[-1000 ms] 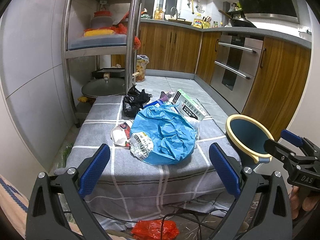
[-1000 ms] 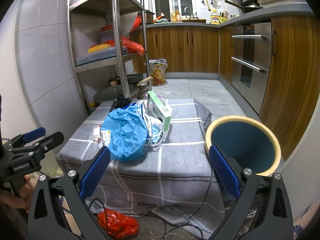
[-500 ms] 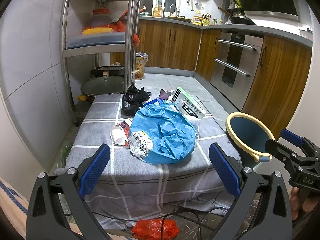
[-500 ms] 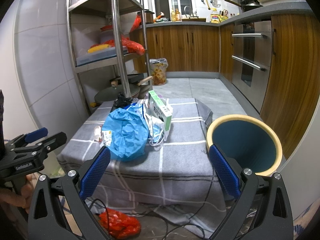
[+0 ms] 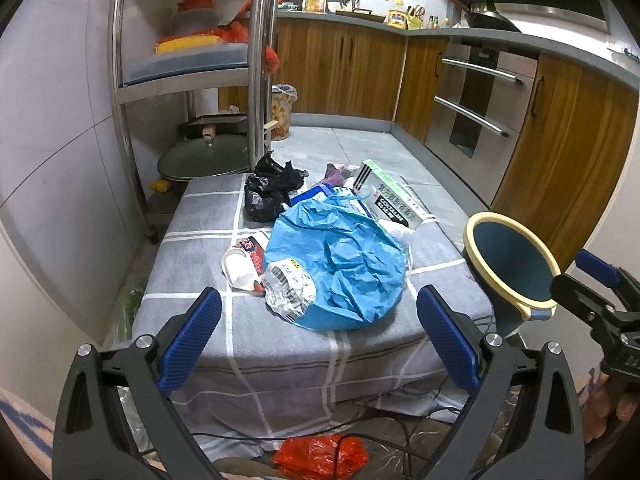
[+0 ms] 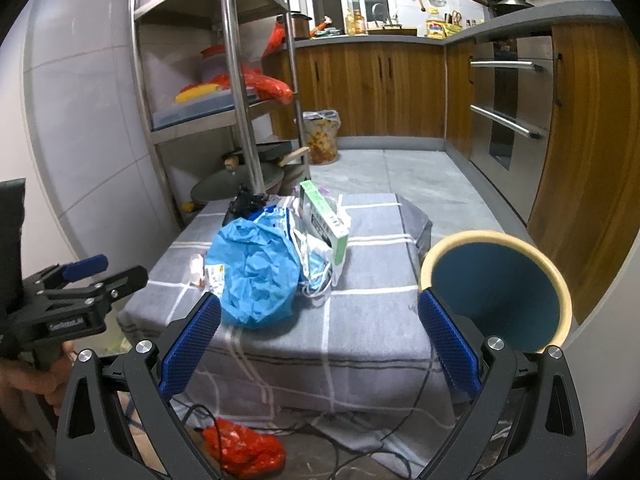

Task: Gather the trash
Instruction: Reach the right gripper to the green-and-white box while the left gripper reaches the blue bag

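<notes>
Now | crinkled blue plastic bag | round bin | both fingers spread

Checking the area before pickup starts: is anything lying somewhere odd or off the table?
Yes. A crumpled red plastic bag lies on the floor among cables, below the front edge of the table, apart from the trash pile around the blue bag. Nothing looks spilled.

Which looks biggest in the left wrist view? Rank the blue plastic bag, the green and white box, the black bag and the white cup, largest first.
1. blue plastic bag
2. green and white box; black bag: these look alike, not ranked.
3. white cup, nearer the camera yet smallest.
</notes>
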{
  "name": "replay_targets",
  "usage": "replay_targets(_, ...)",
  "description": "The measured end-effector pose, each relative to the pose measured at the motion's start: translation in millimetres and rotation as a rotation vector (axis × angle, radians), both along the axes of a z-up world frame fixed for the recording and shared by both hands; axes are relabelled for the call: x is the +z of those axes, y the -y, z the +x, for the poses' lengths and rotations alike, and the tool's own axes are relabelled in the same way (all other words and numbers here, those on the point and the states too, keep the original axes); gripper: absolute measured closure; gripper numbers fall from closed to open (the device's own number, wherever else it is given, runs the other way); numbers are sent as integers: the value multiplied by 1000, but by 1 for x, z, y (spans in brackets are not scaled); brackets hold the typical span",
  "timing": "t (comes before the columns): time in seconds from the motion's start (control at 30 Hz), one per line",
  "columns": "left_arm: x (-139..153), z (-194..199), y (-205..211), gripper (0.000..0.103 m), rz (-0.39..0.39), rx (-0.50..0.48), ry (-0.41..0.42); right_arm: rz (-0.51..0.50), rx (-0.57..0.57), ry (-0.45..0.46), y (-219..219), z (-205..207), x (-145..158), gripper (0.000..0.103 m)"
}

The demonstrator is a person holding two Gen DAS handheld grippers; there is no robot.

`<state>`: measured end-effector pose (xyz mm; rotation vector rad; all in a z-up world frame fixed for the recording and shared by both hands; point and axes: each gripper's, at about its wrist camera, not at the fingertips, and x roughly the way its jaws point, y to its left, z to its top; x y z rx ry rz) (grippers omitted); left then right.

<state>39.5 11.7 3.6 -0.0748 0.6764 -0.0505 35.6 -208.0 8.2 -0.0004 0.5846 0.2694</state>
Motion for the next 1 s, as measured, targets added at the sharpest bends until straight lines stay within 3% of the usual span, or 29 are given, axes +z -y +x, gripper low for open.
replay_targets(0.33, -3, 51, -22, 15, -17, 1, -81, -17, 30, -30, 0, 47, 13, 5)
replay_targets(0.57, -35, 88, -36, 32, -73, 2, -228, -39, 89, -82, -1, 96, 11, 5)
replay_targets(0.63, -45, 97, -37, 32, -86, -13, -269, -40, 93, -109, -2, 110, 4, 7)
replay_targets(0.9, -66, 134, -28, 33, -30, -39, -310, 25, 67, -202, 4, 140, -23, 8)
replay_targets(1.0, -70, 150, -28, 33, -7, -43, -313, 15, 74, -211, 2, 151, -27, 16)
